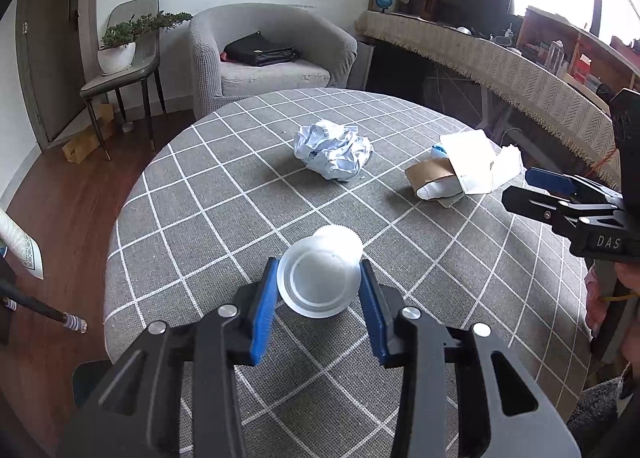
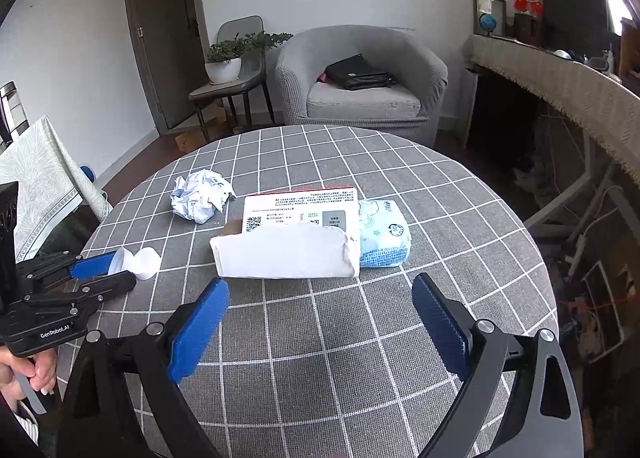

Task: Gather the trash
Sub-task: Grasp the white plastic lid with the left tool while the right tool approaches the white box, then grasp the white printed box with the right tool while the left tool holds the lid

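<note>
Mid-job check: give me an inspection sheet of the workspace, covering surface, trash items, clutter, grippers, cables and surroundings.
Surface: round table under a grey checked cloth.
Job's things: plastic cup on its side; crumpled paper ball; torn white envelope on a printed box; tissue pack beside them.
Clutter: nothing seen besides the trash.
Grippers: left gripper shut on the cup; right gripper open, short of the envelope, nothing between its pads.
Cables: loose wires on the floor at right.
Surroundings: armchair with a black bag; potted plant on a chair.
</note>
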### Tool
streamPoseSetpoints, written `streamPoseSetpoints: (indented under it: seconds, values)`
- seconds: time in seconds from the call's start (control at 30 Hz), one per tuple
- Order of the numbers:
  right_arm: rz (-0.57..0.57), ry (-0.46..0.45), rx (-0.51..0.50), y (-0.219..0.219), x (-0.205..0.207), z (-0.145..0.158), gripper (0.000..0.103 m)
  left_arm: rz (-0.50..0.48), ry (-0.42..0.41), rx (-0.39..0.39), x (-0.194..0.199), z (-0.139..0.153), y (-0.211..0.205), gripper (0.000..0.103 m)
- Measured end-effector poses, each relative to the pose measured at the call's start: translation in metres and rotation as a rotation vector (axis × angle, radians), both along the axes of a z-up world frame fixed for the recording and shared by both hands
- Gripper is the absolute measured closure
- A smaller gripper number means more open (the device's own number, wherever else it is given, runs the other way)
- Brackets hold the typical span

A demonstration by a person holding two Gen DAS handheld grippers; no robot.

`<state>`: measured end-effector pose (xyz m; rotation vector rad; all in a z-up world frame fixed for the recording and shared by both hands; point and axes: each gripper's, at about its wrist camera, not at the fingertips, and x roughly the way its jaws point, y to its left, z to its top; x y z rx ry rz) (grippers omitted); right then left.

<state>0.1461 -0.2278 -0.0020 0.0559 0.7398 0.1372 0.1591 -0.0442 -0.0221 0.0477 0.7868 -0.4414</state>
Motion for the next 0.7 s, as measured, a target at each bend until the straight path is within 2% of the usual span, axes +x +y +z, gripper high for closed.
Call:
streamPoseSetpoints:
  seconds: [0.13,0.7]
  values:
    - [0.041,0.004,-0.036,0.014,0.002,0.000,0.006,0.012,0.001,-0.038,0.000,0.005,0.007,0.061]
    - [-0.028,0.051,-0.048,0.024,0.025,-0.005,0.006,0.010,0.004,-0.057,-0.008,0.012,0.022,0.061]
